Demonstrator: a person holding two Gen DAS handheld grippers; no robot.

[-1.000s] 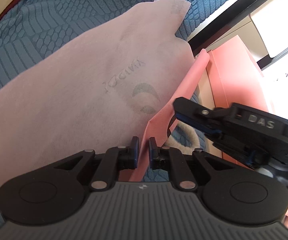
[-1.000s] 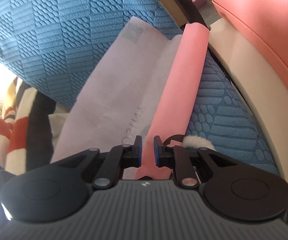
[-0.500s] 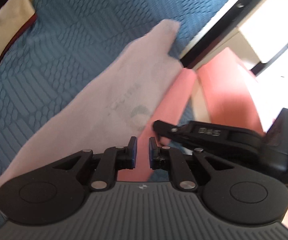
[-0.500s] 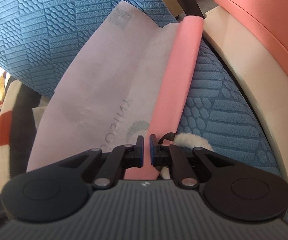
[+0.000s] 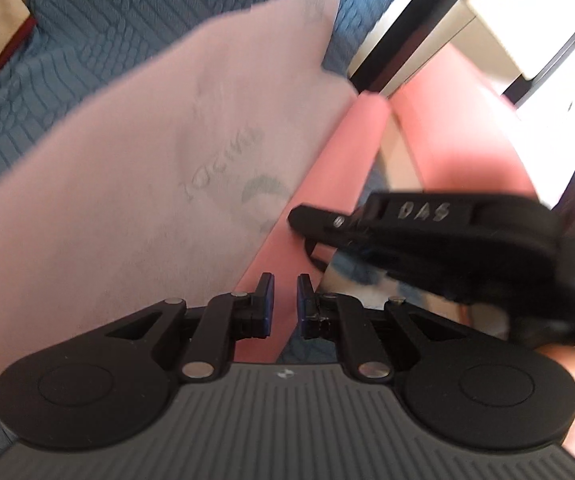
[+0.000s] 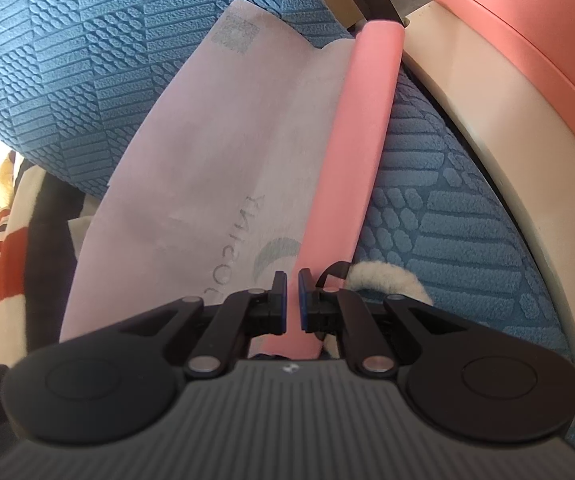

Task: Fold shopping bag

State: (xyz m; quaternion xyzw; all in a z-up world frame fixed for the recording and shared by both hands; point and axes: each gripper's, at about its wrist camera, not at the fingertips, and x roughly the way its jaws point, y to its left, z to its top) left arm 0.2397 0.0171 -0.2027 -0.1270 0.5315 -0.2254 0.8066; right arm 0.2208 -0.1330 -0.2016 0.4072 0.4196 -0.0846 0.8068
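A pink handle [image 6: 351, 168] of the shopping bag [image 6: 191, 168] is pinched by both tongs, left [image 5: 285, 300] and right [image 6: 292, 300]; laying it across the bag seems next.

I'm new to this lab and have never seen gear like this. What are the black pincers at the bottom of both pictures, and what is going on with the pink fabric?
Each pincer is a hand-held gripper that a person carries, one per hand, with a wide-angle camera looking out along its two fingers. One picture comes from the left hand-held gripper, the other from the right hand-held gripper. The left view also shows the right one from the side. A pale pink shopping bag, with a brighter pink strip along one edge, lies on a blue textured cover. Both grippers are nearly shut on that strip, near each other, apparently ready to make a fold.
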